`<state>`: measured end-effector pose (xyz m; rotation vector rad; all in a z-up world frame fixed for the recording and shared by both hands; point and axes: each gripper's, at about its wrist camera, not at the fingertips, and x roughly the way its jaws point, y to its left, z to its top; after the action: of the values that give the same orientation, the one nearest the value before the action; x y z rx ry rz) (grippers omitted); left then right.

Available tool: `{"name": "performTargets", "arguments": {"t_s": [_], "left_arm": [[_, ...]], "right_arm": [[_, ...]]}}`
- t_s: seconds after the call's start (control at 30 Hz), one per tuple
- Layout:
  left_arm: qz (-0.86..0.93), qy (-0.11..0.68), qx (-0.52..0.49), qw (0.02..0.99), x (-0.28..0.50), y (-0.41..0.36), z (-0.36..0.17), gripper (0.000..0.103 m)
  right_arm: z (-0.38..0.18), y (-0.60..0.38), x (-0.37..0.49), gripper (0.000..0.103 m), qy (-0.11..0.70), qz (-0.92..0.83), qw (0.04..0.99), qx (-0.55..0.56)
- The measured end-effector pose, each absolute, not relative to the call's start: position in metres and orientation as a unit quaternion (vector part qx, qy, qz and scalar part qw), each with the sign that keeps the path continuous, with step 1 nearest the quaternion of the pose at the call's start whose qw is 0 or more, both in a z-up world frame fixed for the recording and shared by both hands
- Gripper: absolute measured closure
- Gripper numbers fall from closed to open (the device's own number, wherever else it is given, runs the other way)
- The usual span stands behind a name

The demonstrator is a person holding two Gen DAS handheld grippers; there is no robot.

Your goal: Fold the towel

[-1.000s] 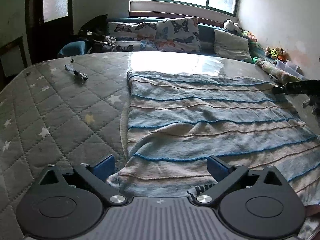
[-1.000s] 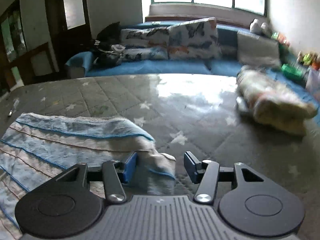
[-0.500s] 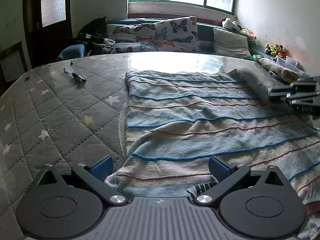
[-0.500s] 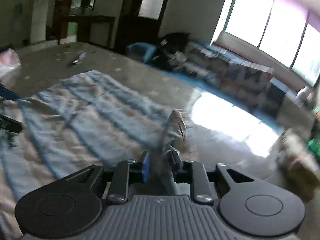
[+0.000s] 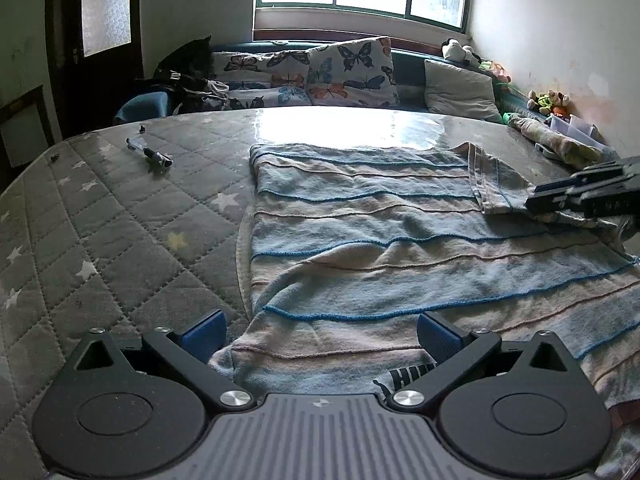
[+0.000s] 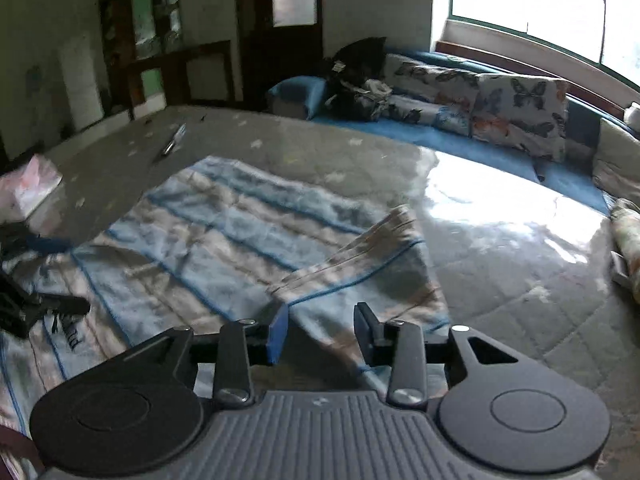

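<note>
A blue and beige striped towel (image 5: 360,240) lies spread on the quilted grey mattress (image 5: 100,220). My left gripper (image 5: 320,330) is open over the towel's near left corner, pads either side of the cloth without pinching it. In the right wrist view the towel (image 6: 224,232) has its far right corner (image 6: 360,256) folded over onto itself. My right gripper (image 6: 322,330) stands open just behind that flap, nothing between its pads. The same right gripper (image 5: 536,202) shows from the side in the left wrist view, at the folded corner (image 5: 488,184).
A pen-like tool (image 5: 150,154) lies on the mattress at the far left. Butterfly pillows (image 5: 320,76) and a grey cushion (image 5: 460,88) line the back. A rolled cloth (image 5: 556,140) and boxes sit at the right. A tissue pack (image 6: 28,188) lies at the left edge.
My right gripper pinched the towel's far right corner, carried it inward over the towel, then opened and let it drop as a flap. The left gripper stayed put and open.
</note>
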<state>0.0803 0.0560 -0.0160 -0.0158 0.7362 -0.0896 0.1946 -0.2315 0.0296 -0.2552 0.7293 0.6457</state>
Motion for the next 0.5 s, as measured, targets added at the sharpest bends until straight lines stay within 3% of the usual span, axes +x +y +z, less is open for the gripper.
{"name": "performTargets", "arguments": {"t_s": [0.03, 0.13, 0.23, 0.43, 0.5], "left_arm": [[-0.043, 0.359, -0.006, 0.932, 0.08, 0.056, -0.016, 0.0], [-0.043, 0.358, -0.002, 0.933, 0.08, 0.055, -0.017, 0.0], [-0.044, 0.358, -0.003, 0.933, 0.08, 0.055, -0.017, 0.0], [-0.043, 0.354, 0.002, 0.934, 0.078, 0.054, -0.018, 0.0], [-0.042, 0.354, 0.003, 0.934, 0.078, 0.054, -0.019, 0.0]], "right_arm": [[0.027, -0.225, 0.192, 0.06, 0.346, 0.314, 0.874, -0.136], [0.02, -0.209, 0.187, 0.067, 0.33, 0.304, 0.876, -0.178], [0.018, -0.21, 0.196, 0.094, 0.317, 0.265, 0.89, -0.194], [0.03, -0.248, 0.224, 0.097, 0.293, 0.152, 0.927, -0.176], [0.034, -0.266, 0.237, 0.093, 0.295, 0.105, 0.936, -0.161]]}}
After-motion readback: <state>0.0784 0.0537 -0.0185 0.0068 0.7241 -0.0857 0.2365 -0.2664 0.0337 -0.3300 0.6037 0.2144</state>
